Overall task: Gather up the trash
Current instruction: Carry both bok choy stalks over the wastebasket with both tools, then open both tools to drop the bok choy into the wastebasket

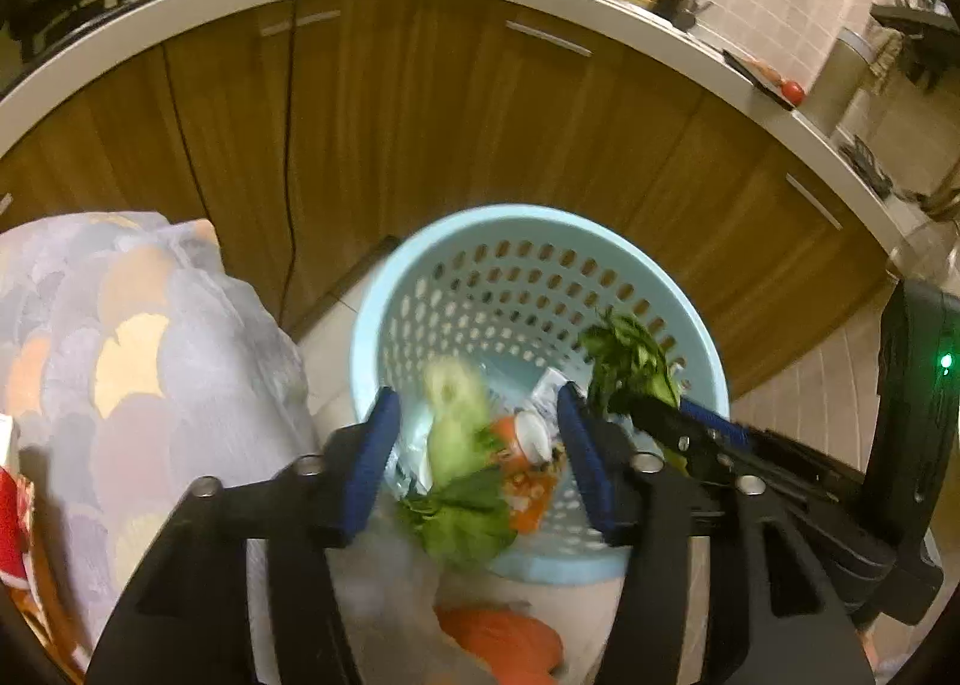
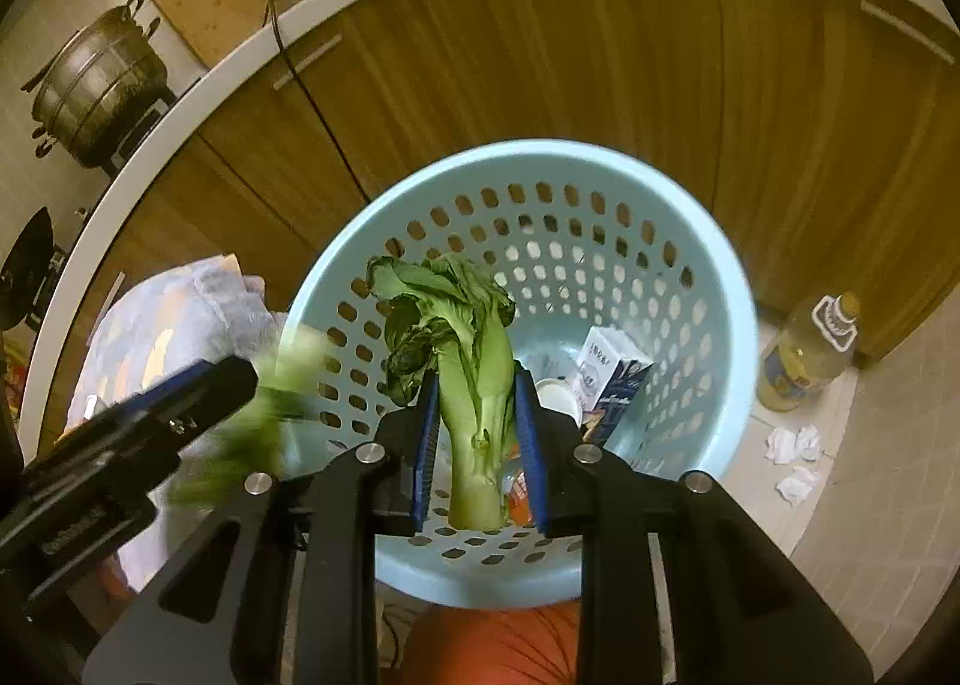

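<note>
Two grippers hang over the pale blue perforated basket [image 2: 714, 289] on the kitchen floor, and the step in hand looks like the drop: vegetable scraps being let go into the bin. The left gripper [image 1: 480, 454] stands open, its blue pads well apart with nothing pressed between them; a blurred green piece of vegetable [image 1: 459, 421] shows between and beyond the jaws, apparently falling free toward the basket's inside. In the right wrist view the same greens [image 2: 264, 409] smear just below the left gripper's tip, at the basket's near-left rim, so whether they land inside or catch the edge cannot be told. The right gripper [image 2: 477, 439] is closed on a bok choy stalk [image 2: 477, 385], its pads clamping the pale stem on both sides with the dark leaves standing up past the fingertips, above the basket's opening. Already lying in the basket are a small white and blue carton [image 2: 612, 379], a white cup [image 2: 558, 400] and an orange wrapper [image 1: 528, 481]. Next, I judge, the right gripper needs to spread its jaws so the stalk drops clear inside the rim. Crumpled white tissues [image 2: 792, 457] lie on the tiles beside a yellow oil bottle [image 2: 804, 355], likely trash yet to be collected.
</note>
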A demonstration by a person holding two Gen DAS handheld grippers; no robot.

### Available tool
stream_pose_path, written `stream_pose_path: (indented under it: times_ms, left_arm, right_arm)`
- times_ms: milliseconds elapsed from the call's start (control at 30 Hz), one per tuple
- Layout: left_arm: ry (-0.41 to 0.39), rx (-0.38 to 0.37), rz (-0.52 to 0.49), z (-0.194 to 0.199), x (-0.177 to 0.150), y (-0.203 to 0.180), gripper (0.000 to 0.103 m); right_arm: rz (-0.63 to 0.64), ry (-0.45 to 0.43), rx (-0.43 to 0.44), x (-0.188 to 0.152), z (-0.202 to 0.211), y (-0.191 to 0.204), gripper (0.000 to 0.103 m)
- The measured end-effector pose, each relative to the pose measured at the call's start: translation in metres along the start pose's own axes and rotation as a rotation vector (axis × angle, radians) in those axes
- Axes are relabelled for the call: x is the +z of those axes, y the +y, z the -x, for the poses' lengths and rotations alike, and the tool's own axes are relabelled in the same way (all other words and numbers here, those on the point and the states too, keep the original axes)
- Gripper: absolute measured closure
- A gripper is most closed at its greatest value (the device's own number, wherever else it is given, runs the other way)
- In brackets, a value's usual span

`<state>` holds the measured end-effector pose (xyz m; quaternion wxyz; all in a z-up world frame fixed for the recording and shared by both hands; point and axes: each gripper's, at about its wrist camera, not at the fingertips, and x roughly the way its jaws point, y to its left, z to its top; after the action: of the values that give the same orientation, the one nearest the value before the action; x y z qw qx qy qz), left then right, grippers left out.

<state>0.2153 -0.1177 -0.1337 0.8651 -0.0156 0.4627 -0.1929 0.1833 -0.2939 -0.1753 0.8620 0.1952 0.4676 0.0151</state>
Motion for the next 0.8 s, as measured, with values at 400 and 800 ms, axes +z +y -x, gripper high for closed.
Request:
stream_pose_path:
  times_ms: [400, 800]
  left_arm:
    - [-0.008, 0.001, 0.016, 0.012, -0.010, 0.007, 0.049]
    - [-0.100, 0.011, 0.034, 0.068, -0.025, 0.019, 0.049]
  right_arm:
    - [0.009, -0.042, 0.021, -0.001, 0.008, 0.002, 0.058]
    - [0.095, -0.106, 0.074, -0.008, 0.040, 0.044, 0.058]
